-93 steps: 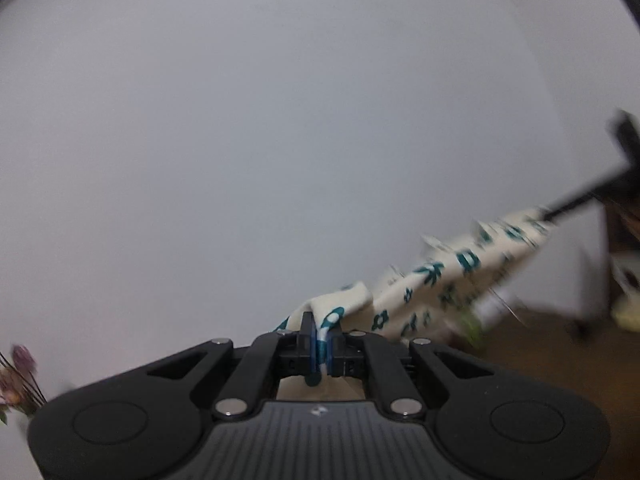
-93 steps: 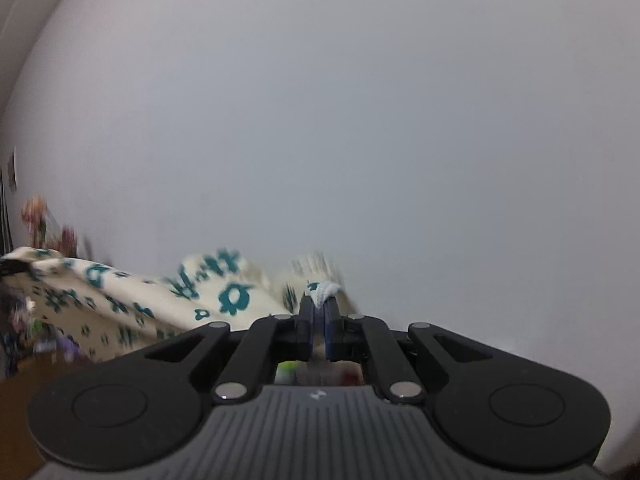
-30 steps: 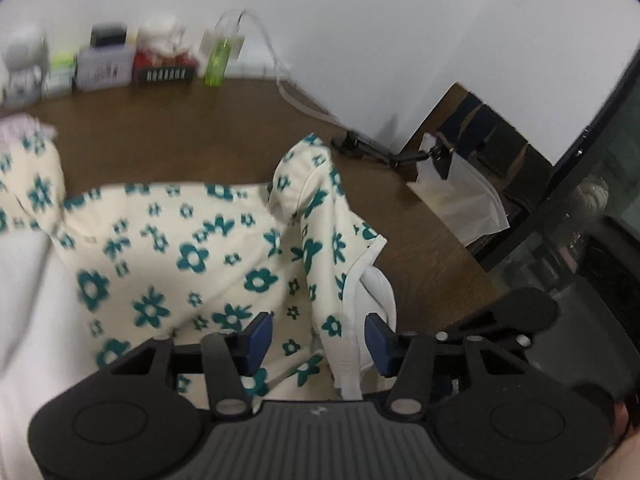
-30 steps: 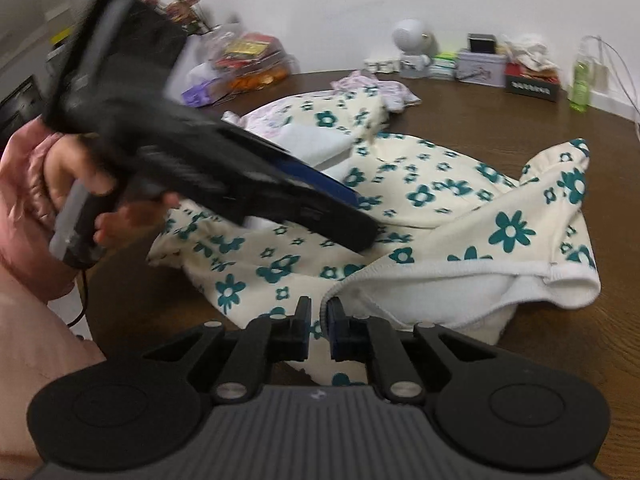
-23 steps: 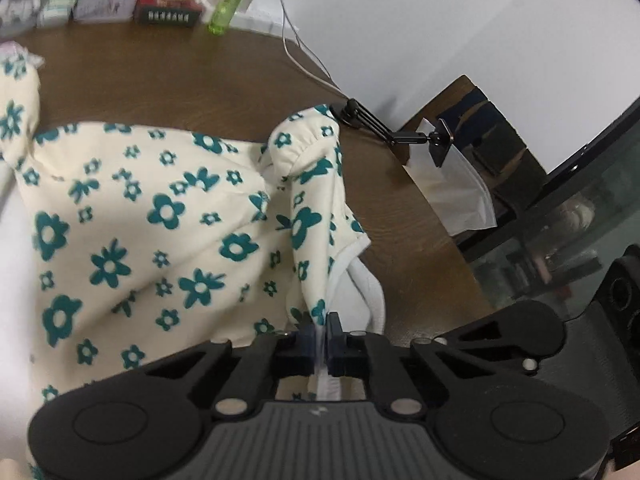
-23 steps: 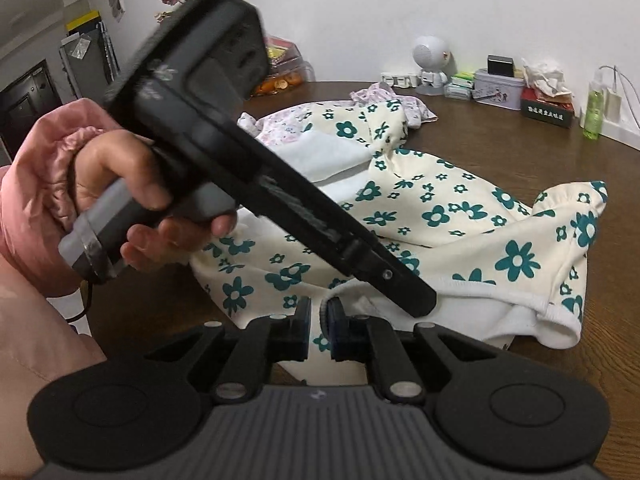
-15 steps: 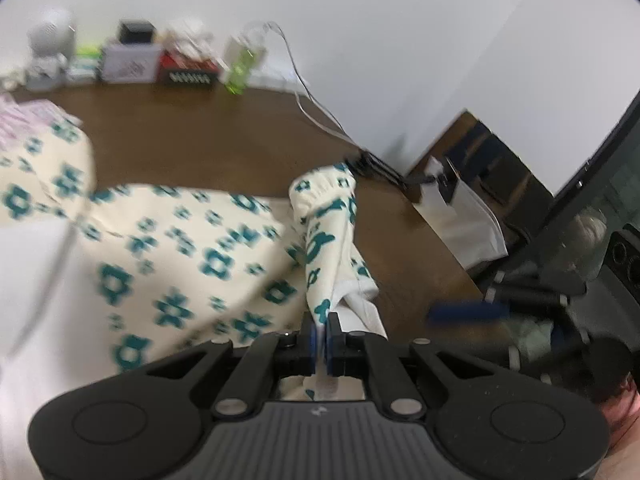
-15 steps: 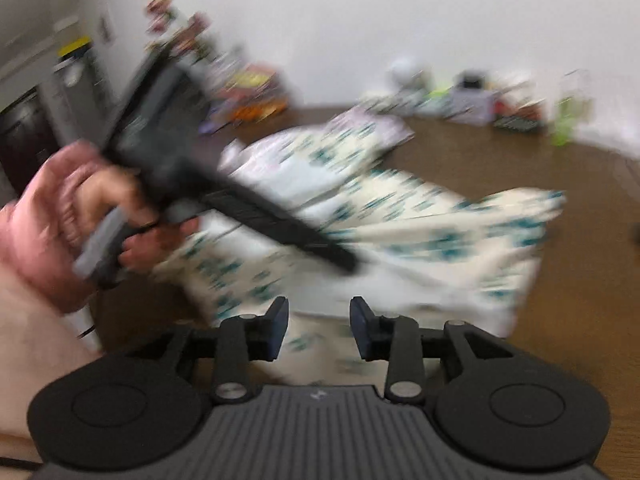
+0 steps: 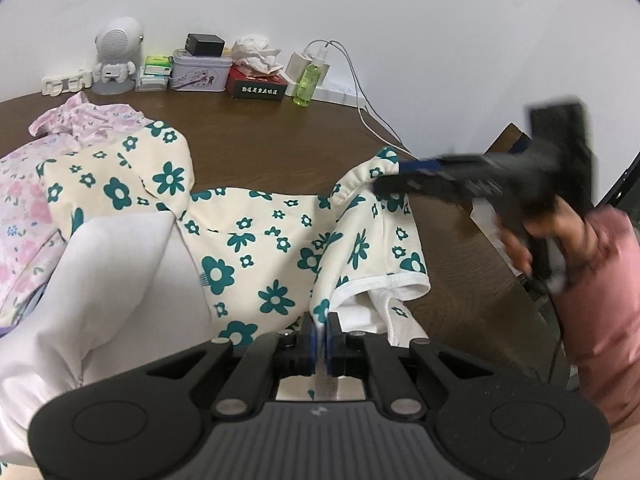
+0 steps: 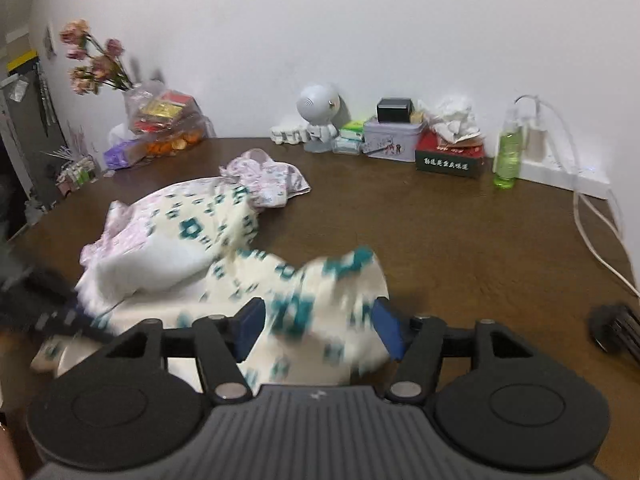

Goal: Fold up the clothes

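Left gripper (image 9: 320, 336) at bottom centre of the left wrist view, jaws pressed together on a thin edge of the cream floral garment (image 9: 256, 240), pinching it right at the white-trimmed hem. Garment lies spread across the brown wooden table (image 9: 280, 148) through the middle of the frame, teal flower print up, white lining showing at lower left; a cuffed sleeve end sits raised at centre right. Right gripper (image 9: 404, 178) enters from the right edge of that view, blurred, held by the right hand (image 9: 532, 240) in a pink sleeve, its tip at the raised cuff. In the right wrist view the right gripper (image 10: 318, 326) is at bottom centre with jaws spread wide, blue pads either side of a blurred bunch of the floral fabric; cannot tell whether the pads touch the cloth. Pink floral garment (image 9: 24, 200) lies at left, partly under the cream one. Along the far wall at upper frame: white round speaker (image 9: 118, 56), grey tin box (image 9: 200, 74), red tissue box (image 9: 258, 84), green spray bottle (image 9: 310, 80), white cable (image 9: 372, 108) trailing down the table. Right wrist view upper left shows dried pink flowers (image 10: 94, 62) and a plastic bag of snacks (image 10: 164, 118).
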Available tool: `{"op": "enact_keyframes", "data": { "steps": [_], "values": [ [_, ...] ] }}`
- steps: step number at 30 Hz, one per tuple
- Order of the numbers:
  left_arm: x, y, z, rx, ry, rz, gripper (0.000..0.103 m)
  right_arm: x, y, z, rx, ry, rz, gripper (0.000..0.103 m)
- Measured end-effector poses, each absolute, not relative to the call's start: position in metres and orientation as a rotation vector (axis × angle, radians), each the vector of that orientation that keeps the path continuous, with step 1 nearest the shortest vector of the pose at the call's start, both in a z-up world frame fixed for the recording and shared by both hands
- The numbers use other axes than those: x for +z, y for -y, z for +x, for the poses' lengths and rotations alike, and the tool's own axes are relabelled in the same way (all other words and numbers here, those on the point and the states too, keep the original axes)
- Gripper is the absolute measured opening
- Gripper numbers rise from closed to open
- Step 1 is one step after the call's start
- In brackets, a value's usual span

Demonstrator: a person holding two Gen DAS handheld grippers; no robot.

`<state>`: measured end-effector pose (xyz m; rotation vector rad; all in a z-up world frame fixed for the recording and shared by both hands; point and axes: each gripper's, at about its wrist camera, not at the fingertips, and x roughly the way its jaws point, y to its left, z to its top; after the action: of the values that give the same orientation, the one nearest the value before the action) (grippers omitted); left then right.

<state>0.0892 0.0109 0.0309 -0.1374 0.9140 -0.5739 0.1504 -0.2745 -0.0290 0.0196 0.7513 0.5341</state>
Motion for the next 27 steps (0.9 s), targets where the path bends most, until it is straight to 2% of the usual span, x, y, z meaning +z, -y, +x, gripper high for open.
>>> {"op": "enact_keyframes", "data": {
  "steps": [1,2,3,4,6,8,10,16,20,27],
  "values": [
    [0.030,-0.011,0.089,-0.573,-0.913,-0.132,0.003,-0.032,0.269,0.163,0.536,-0.778,0.029,0.058],
    [0.029,-0.012,0.088,-0.571,-0.911,-0.131,0.003,-0.035,0.264,0.172,0.544,-0.809,0.042,0.047],
    [0.029,-0.013,0.087,-0.568,-0.910,-0.130,0.004,-0.038,0.259,0.180,0.564,-0.846,0.054,0.009],
    [0.028,-0.016,0.089,-0.562,-0.913,-0.132,0.005,-0.038,0.257,0.181,0.578,-0.860,0.061,0.006],
    [0.028,-0.021,0.088,-0.554,-0.909,-0.141,0.012,-0.034,0.257,0.178,0.595,-0.860,0.084,0.006],
    [0.033,-0.027,0.082,-0.554,-0.890,-0.155,0.035,-0.024,0.263,0.168,0.600,-0.828,0.152,0.006],
    [0.038,-0.033,0.077,-0.554,-0.871,-0.169,0.043,-0.011,0.273,0.161,0.595,-0.776,0.253,0.006],
    [0.048,-0.022,0.040,-0.646,-0.869,-0.154,0.053,0.036,0.280,0.145,0.609,-0.620,0.413,0.006],
    [0.035,-0.013,0.024,-0.529,-0.878,-0.093,0.053,0.063,0.269,0.136,0.641,-0.542,0.443,0.006],
    [0.020,-0.029,0.039,-0.484,-0.789,-0.198,0.054,0.092,0.270,0.115,0.656,-0.477,0.456,0.006]
  ]
}}
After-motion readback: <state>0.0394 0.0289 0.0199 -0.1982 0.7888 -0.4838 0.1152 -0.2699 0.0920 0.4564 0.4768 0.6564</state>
